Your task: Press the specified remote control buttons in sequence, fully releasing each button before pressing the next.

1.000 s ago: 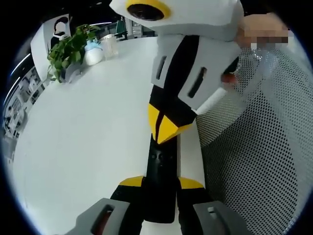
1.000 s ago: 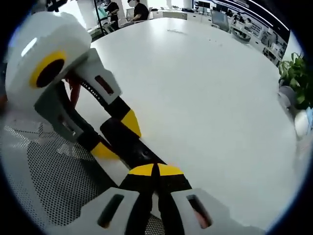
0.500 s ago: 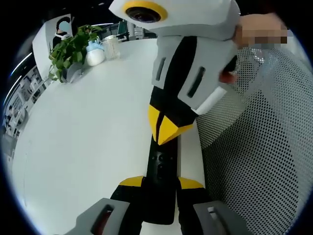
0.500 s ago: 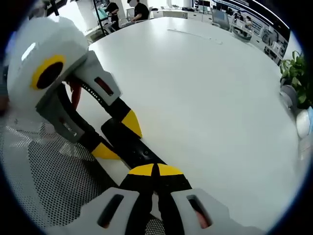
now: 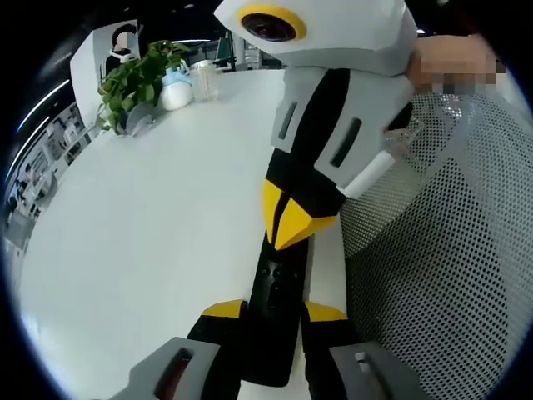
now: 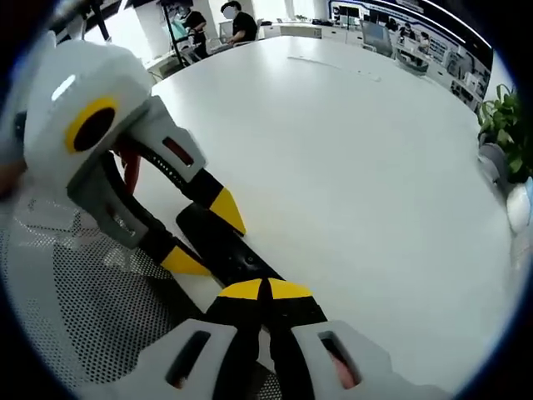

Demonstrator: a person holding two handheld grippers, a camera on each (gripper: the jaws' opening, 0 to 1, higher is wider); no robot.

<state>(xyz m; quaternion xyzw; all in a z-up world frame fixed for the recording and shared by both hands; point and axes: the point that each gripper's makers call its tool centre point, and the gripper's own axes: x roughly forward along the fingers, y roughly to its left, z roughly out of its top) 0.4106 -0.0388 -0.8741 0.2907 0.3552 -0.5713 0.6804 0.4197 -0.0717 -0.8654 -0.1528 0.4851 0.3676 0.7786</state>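
A slim black remote [image 5: 271,321] lies lengthwise between the yellow-tipped jaws of my left gripper [image 5: 275,310], which is shut on its sides just above the white table [image 5: 150,217]. My right gripper [image 5: 291,221] reaches in from the upper right with its yellow tips shut together. They point down at the remote's far, buttoned end, and I cannot tell whether they touch it. In the right gripper view, my right gripper [image 6: 265,289] is shut over the near end of the remote [image 6: 218,242]. There the left gripper [image 6: 205,237] clamps the remote from the left.
A mesh chair back [image 5: 441,275] stands close on the right, beside the table edge. A potted plant [image 5: 137,83], a white bottle [image 5: 176,90] and a clear cup [image 5: 204,79] stand at the far edge. People sit at desks beyond the table [image 6: 358,167].
Both cameras have shifted slightly, so the plant sits further right in the left gripper view. The left gripper still holds the remote, and the right tips stay at its buttoned end.
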